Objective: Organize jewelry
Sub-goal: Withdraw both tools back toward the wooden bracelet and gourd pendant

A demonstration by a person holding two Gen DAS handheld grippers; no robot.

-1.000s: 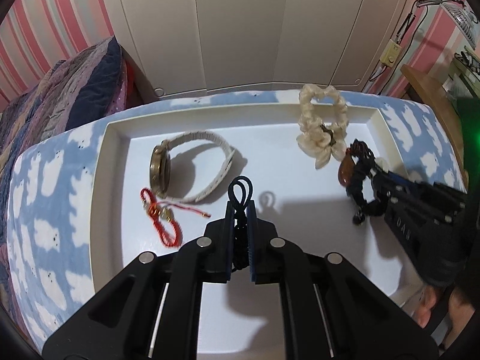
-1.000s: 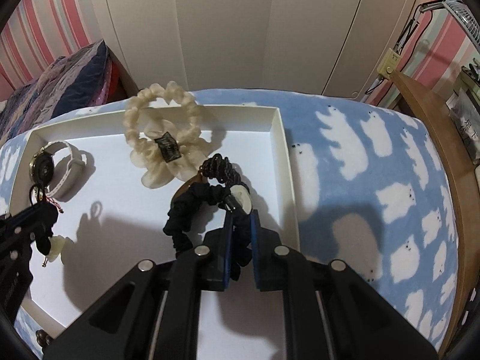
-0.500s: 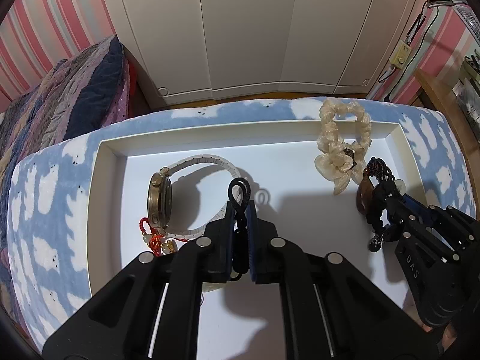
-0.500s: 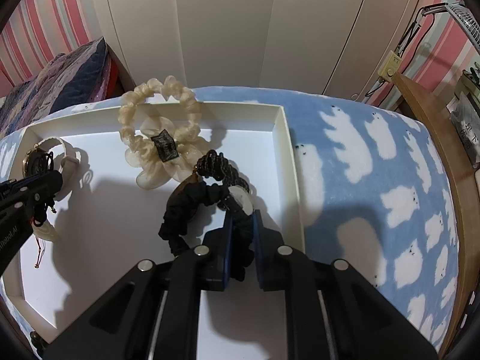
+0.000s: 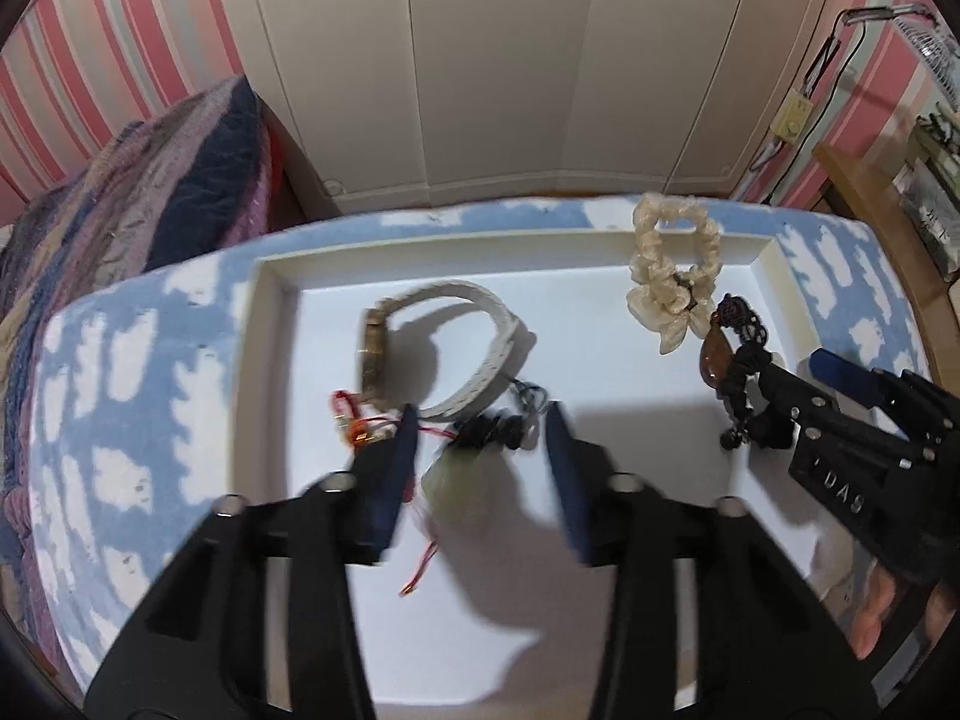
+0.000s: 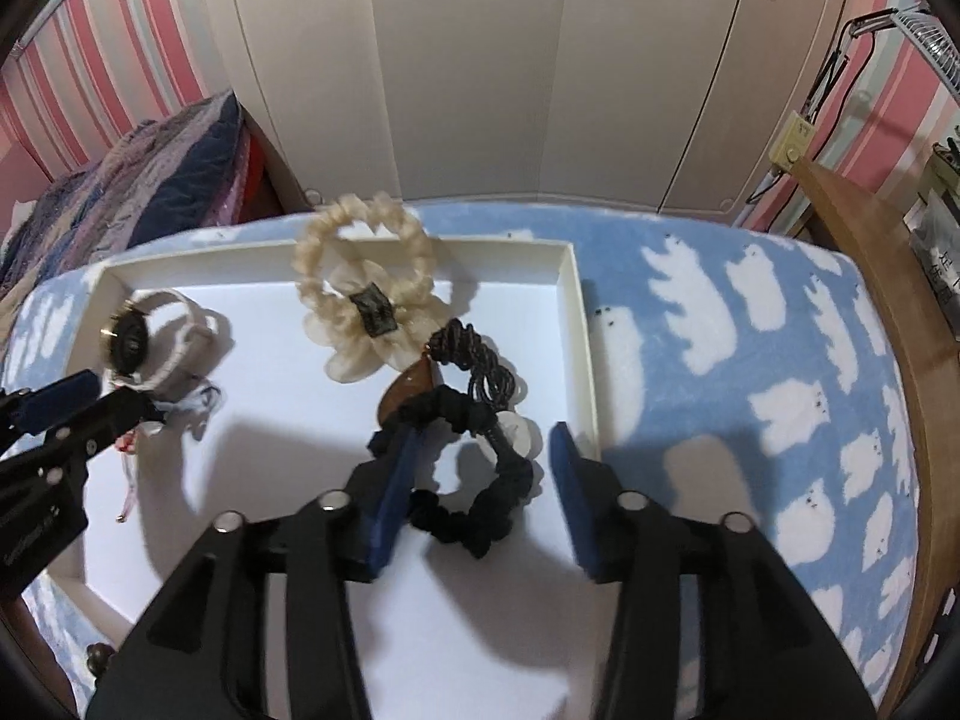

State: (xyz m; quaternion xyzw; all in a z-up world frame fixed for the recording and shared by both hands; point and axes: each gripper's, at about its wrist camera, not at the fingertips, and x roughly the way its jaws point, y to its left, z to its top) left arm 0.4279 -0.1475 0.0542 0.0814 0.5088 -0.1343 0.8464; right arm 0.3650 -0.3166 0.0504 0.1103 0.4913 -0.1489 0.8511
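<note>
1. Tray (image 6: 579, 324): a shallow white tray on a blue, cloud-patterned bench (image 6: 750, 396); all the jewelry in view lies on its floor.
2. Black scrunchie (image 6: 480, 504): lies near the tray's right wall, between the spread fingers of the right gripper (image 6: 486, 480). That gripper is open and grips nothing; its left finger touches or nearly touches the fabric.
3. Black cord with brown pendant (image 6: 456, 354): just behind the black scrunchie, touching it; a pale disc lies beside them.
4. Cream scrunchie (image 6: 366, 294): at the back of the tray, its top ruffle riding over the far rim.
5. Watch (image 5: 432, 354): stands on edge at left centre, pale strap looped, dial facing left.
6. Small dark pendant on a loop (image 5: 504, 429): blurred, lying just in front of the watch strap between the fingers of the left gripper (image 5: 480, 450), which is likewise open and empty. A pale green piece sits below it.
7. Red string charm (image 5: 360, 426): beside the watch, partly under the left gripper's left finger.
8. Risks, as judged: the items lie close together, so a withdrawing finger may snag the scrunchie or the red string and drag it. The black cord and scrunchie may tangle, and the upright watch may topple if nudged.
</note>
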